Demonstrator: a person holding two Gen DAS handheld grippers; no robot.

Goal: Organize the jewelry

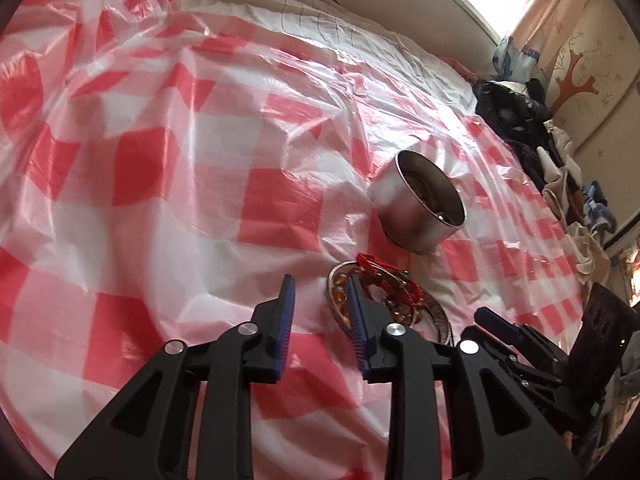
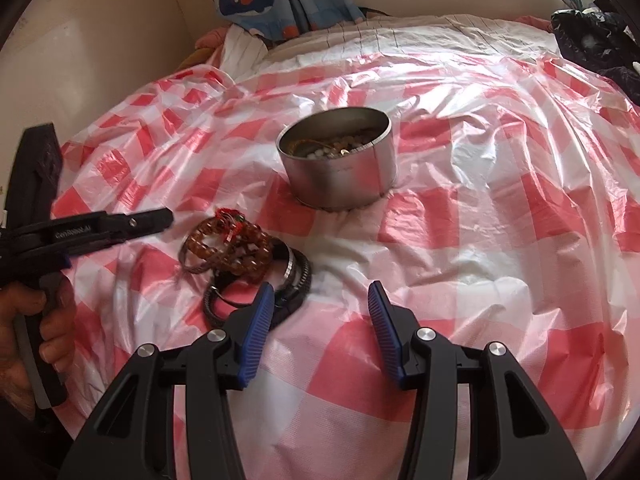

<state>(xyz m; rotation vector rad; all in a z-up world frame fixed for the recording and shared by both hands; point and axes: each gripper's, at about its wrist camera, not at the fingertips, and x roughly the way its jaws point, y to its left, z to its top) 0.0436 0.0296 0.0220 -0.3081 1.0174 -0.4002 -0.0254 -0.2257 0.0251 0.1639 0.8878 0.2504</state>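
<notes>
blue-padded fingers of the left gripper [image 1: 320,300] stand a little apart with nothing between them, just left of the bracelets [image 1: 380,292]; farther right, the fingers of the right gripper [image 2: 320,306] hang wider apart and empty over the checked sheet [image 2: 480,240] on the bed, its left finger at the edge of the heap. judging by how things lie, the job is partly done: the tin [image 2: 340,164] already holds beads and small pieces, while a pile of amber bead bracelets, a red cord and dark bands still waits on the sheet in front of it. the left wrist view shows the heap half hidden behind a finger and little of the tin's inside. the right wrist view shows the whole heap, the tin's contents, and at far left the person's hand [image 2: 36,328] on the other gripper's handle.
</notes>
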